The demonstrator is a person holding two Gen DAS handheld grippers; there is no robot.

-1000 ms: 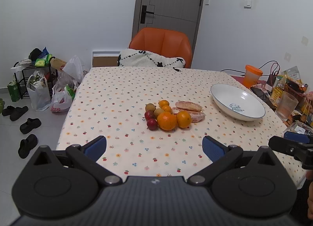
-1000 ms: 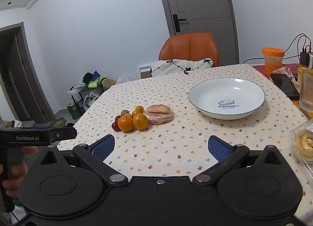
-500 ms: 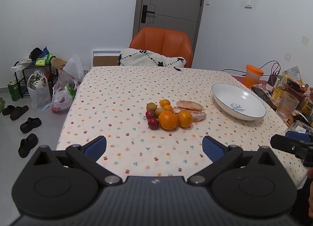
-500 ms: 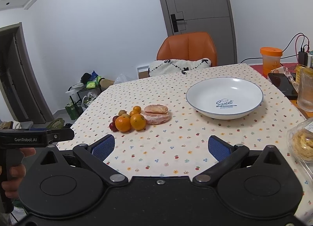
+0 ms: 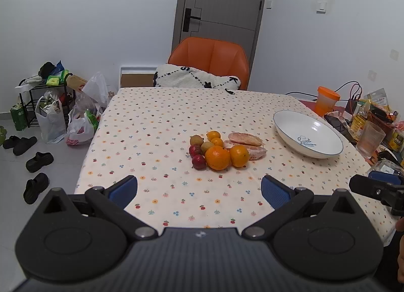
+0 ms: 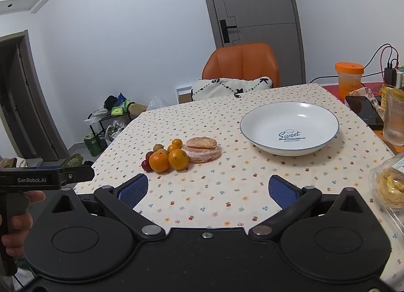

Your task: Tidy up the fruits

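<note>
left wrist view: fruit pile (image 5: 219,149) sits mid-counter (image 5: 151,120), white bowl (image 5: 308,138) empty to its right. left gripper (image 5: 199,189) and right gripper (image 6: 205,188) hover short, fingers wide, empty. approach step; next likely reach and pinch one orange (image 5: 217,158).

Table (image 5: 156,125) — fruit pile (image 5: 222,149), plate (image 5: 308,138)

orange fruits (image 5: 217,157), white plate (image 6: 325,129), floral tablecloth (image 5: 156,125)
</note>
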